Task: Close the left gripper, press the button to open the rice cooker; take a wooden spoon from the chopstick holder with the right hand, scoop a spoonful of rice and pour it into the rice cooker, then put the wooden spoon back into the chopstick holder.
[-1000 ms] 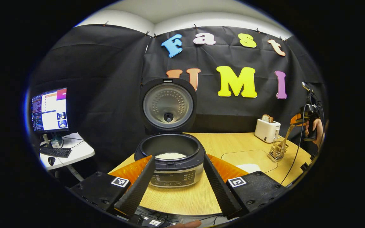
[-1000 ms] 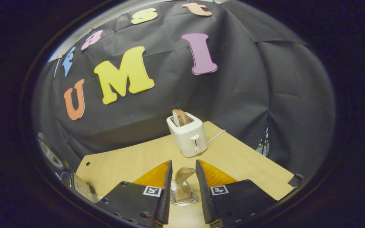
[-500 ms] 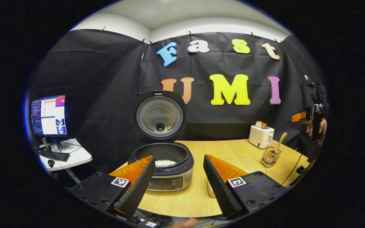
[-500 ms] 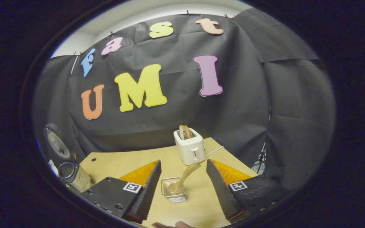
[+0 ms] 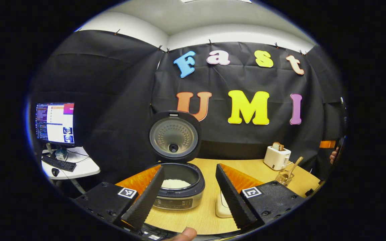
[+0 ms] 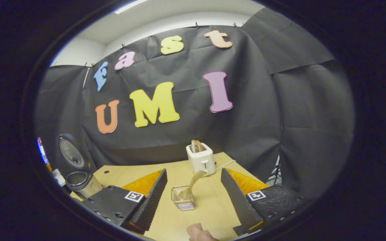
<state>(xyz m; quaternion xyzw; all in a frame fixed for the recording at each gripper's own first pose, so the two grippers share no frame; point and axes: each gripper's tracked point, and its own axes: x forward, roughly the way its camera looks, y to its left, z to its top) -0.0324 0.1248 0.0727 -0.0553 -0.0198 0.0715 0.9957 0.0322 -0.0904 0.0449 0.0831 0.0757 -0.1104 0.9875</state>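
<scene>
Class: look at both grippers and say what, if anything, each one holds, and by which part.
Nothing is held. The left gripper and the right gripper are both open with nothing between their fingers. The wooden spoon stands in the chopstick holder.

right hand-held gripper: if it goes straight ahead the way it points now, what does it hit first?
Most likely the chopstick holder with the wooden spoon leaning in it: both sit between the open fingers of the right hand-held gripper. The toaster stands farther behind. Depth is hard to judge here.
</scene>
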